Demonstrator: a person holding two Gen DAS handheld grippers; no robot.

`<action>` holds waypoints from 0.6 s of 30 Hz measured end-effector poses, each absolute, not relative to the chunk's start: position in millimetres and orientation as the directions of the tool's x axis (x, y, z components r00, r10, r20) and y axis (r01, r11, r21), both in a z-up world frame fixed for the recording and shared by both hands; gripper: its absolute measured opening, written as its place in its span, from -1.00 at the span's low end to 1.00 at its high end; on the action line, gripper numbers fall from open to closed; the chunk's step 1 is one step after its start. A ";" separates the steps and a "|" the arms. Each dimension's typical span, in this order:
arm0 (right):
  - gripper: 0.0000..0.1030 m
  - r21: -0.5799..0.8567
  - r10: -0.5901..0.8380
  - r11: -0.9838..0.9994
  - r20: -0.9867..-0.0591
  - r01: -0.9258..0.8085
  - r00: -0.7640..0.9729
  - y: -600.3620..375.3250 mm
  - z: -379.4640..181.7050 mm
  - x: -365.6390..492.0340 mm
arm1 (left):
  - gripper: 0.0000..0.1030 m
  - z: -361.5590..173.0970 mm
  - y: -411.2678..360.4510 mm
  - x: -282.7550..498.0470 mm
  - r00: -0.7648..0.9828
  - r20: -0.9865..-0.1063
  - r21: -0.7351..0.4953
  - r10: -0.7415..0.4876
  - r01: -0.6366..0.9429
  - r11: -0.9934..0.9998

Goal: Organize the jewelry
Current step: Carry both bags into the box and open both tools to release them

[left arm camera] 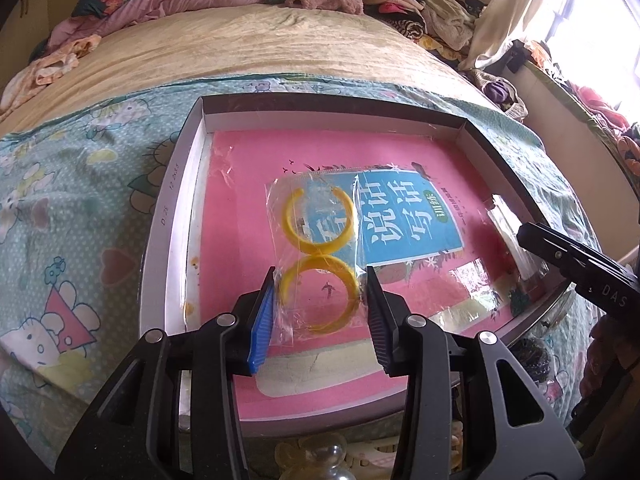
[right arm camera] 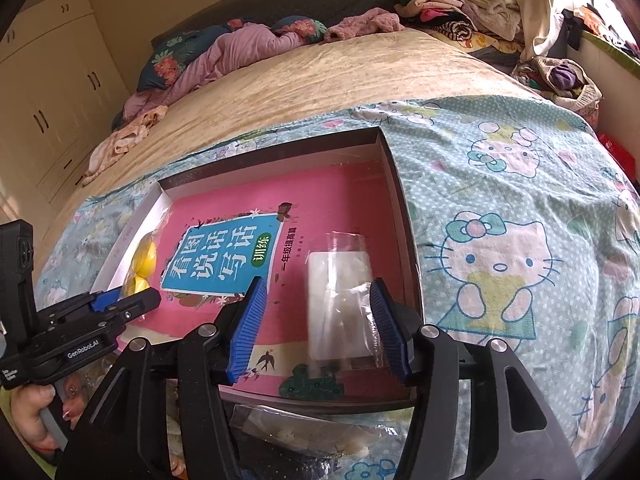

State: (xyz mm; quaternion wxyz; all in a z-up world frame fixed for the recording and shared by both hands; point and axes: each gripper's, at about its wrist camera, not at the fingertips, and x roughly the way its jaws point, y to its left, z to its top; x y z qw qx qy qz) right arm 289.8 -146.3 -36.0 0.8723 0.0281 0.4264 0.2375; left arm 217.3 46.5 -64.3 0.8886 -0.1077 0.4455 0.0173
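A shallow white box (left arm camera: 172, 208) lies on the bed with a pink book (left arm camera: 248, 184) inside it. My left gripper (left arm camera: 320, 312) is shut on a clear bag of two yellow bangles (left arm camera: 316, 240), its fingers pressing the lower bangle's sides and holding the bag above the book. In the right wrist view that gripper (right arm camera: 124, 300) is at the box's left side with the yellow bangles (right arm camera: 142, 264) at its tip. My right gripper (right arm camera: 318, 328) is open. A clear packet with a white card (right arm camera: 338, 304), blurred, sits between its fingers and touches only the right one.
The box (right arm camera: 404, 208) rests on a Hello Kitty sheet (right arm camera: 500, 264). More clear jewelry bags (right arm camera: 304, 432) lie in front of the box. Clothes (right arm camera: 460, 4) are heaped at the bed's far end. A hand (right arm camera: 28, 412) grips the left tool, and a wardrobe (right arm camera: 48, 80) stands on the left.
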 end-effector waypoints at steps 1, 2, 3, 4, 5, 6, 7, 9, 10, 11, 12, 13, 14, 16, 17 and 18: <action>0.08 0.261 0.446 0.884 -0.724 -0.388 0.527 -148.6 -33.8 288.0 | -0.35 -64.3 46.3 217.1 0.601 -0.797 -0.175 -0.064 -0.127 0.976; 0.14 0.269 0.452 0.882 -0.717 -0.386 0.532 -151.0 -30.7 286.2 | -0.34 -64.0 46.1 216.8 0.601 -0.797 -0.174 -0.063 -0.127 0.977; 0.18 0.276 0.459 0.880 -0.707 -0.387 0.538 -153.8 -27.5 283.6 | -0.34 -63.9 46.2 216.6 0.601 -0.797 -0.174 -0.064 -0.127 0.976; 0.23 0.281 0.464 0.878 -0.699 -0.388 0.544 -156.9 -24.3 280.8 | -0.34 -63.9 46.0 216.7 0.601 -0.796 -0.175 -0.064 -0.127 0.976; 0.27 0.282 0.465 0.878 -0.694 -0.387 0.550 -159.5 -21.4 278.2 | -0.34 -64.0 46.0 216.8 0.602 -0.796 -0.174 -0.064 -0.127 0.977; 0.29 0.285 0.469 0.877 -0.689 -0.388 0.553 -162.5 -18.7 275.3 | -0.34 -64.1 45.7 216.6 0.601 -0.797 -0.174 -0.064 -0.126 0.977; 0.35 0.291 0.473 0.875 -0.685 -0.388 0.554 -165.5 -16.9 272.6 | -0.32 -64.1 45.1 216.0 0.600 -0.798 -0.173 -0.064 -0.125 0.977; 0.40 0.295 0.476 0.874 -0.681 -0.387 0.556 -169.6 -13.9 267.7 | -0.26 -62.5 43.8 214.4 0.602 -0.796 -0.172 -0.064 -0.124 0.977; 0.42 0.293 0.474 0.875 -0.681 -0.385 0.559 -171.1 -12.1 265.7 | -0.20 -61.5 43.3 213.5 0.604 -0.794 -0.172 -0.063 -0.124 0.977; 0.44 0.295 0.475 0.875 -0.678 -0.384 0.561 -172.3 -10.2 264.1 | -0.16 -60.4 42.7 213.1 0.607 -0.793 -0.172 -0.063 -0.123 0.977; 0.45 0.298 0.477 0.874 -0.675 -0.384 0.563 -173.8 -8.3 262.5 | -0.11 -59.5 41.8 212.1 0.609 -0.791 -0.171 -0.063 -0.121 0.978; 0.47 0.300 0.478 0.874 -0.672 -0.382 0.566 -175.2 -6.3 260.9 | -0.05 -58.4 41.3 211.3 0.610 -0.790 -0.169 -0.060 -0.122 0.978; 0.50 0.302 0.480 0.874 -0.668 -0.382 0.569 -176.2 -4.2 259.0 | -0.01 -56.8 40.6 210.5 0.611 -0.789 -0.165 -0.055 -0.124 0.978; 0.53 0.306 0.484 0.872 -0.658 -0.383 0.577 -177.8 0.2 254.2 | 0.14 -52.6 42.1 206.8 0.617 -0.785 -0.177 -0.060 -0.130 0.975; 0.54 0.306 0.486 0.871 -0.654 -0.384 0.580 -179.0 2.6 251.8 | 0.16 -49.7 43.3 204.7 0.622 -0.780 -0.184 -0.062 -0.133 0.974; 0.54 0.307 0.487 0.870 -0.650 -0.385 0.583 -180.0 5.5 249.7 | 0.21 -46.1 44.8 202.2 0.629 -0.775 -0.186 -0.059 -0.138 0.973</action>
